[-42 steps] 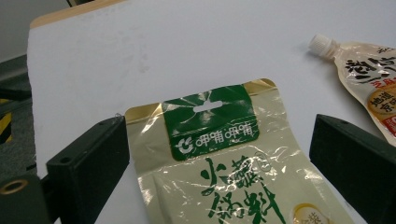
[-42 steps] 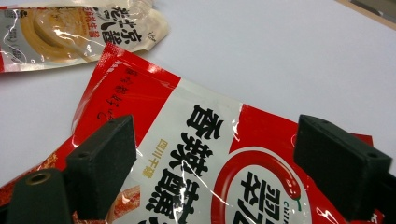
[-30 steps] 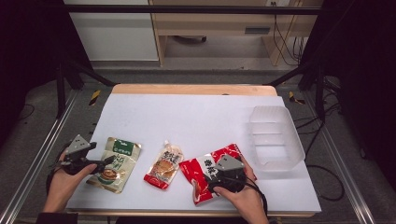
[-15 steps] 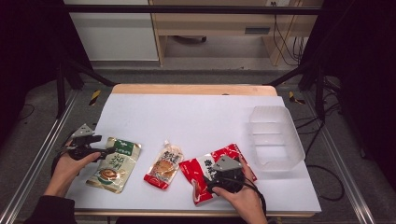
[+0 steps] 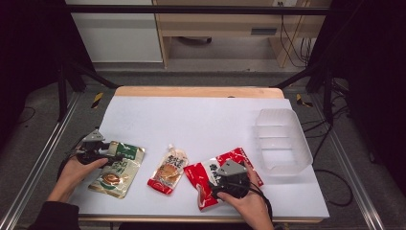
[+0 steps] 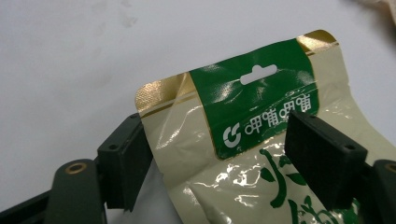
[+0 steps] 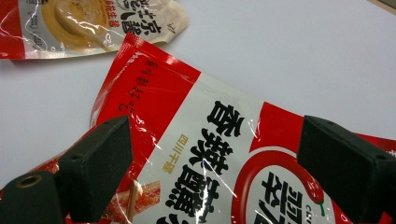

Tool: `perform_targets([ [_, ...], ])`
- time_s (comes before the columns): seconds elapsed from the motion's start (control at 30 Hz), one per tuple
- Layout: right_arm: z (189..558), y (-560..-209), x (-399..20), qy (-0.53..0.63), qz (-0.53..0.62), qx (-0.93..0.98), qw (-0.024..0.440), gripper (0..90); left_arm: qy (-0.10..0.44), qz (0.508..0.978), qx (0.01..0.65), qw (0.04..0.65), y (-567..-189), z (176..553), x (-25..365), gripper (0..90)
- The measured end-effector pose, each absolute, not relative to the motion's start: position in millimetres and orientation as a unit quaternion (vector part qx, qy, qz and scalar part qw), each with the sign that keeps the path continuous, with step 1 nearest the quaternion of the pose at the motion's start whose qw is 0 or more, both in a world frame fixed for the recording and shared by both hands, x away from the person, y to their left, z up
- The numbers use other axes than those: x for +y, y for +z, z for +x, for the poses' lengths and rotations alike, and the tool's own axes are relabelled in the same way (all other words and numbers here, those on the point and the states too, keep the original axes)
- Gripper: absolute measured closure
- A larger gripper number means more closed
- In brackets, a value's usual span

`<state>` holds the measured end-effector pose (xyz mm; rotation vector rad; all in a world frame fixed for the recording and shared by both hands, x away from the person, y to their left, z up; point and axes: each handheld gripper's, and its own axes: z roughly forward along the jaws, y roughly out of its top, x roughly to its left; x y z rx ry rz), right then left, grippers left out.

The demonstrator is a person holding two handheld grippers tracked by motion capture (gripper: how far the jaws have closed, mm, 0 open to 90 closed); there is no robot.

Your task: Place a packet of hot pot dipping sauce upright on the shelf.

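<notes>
1. Snack pouches are the work in hand, and the bearing table (image 5: 201, 120), white-topped, is the largest thing. A clear plastic bin (image 5: 282, 139) stands at its 3 o'clock edge, well apart from the packets.
2. Red pouch (image 5: 210, 179) lies flat near 5 o'clock. The right gripper (image 7: 210, 172) hangs over it with jaws wide apart, one on each side of the print and neither pressing; the hand comes in from 6 o'clock, wrist low.
3. Green-and-cream pouch (image 6: 261, 140) lies at 8 o'clock. The left gripper (image 6: 215, 163) straddles its top end, jaws parted but having just been closing, with the sealed header between them and no pinch yet. The left hand (image 5: 72, 172) reaches in from 7 o'clock, the gripper pointing toward 3.
4. Orange pouch (image 5: 167, 170), the smallest, rests between the two, untouched.
5. Handling, as a judgement: the packets look light, soft and glossy, so slippery; the flat sealed header by the hang-hole seems the firmest place to pinch.
</notes>
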<state>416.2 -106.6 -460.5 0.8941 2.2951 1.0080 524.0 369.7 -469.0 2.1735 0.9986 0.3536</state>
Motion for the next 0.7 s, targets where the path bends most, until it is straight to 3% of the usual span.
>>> perform_targets([
  [0.3,416.6,-459.2,-107.7,0.369,0.326,0.837,0.239,11.5,0.157,0.838,0.375,0.363,-457.4,498.7,376.8,38.6],
  [0.7,417.9,-459.2,-108.4,0.37,0.329,0.835,0.237,12.1,0.179,0.846,0.36,0.351,-457.5,496.7,375.1,68.3],
])
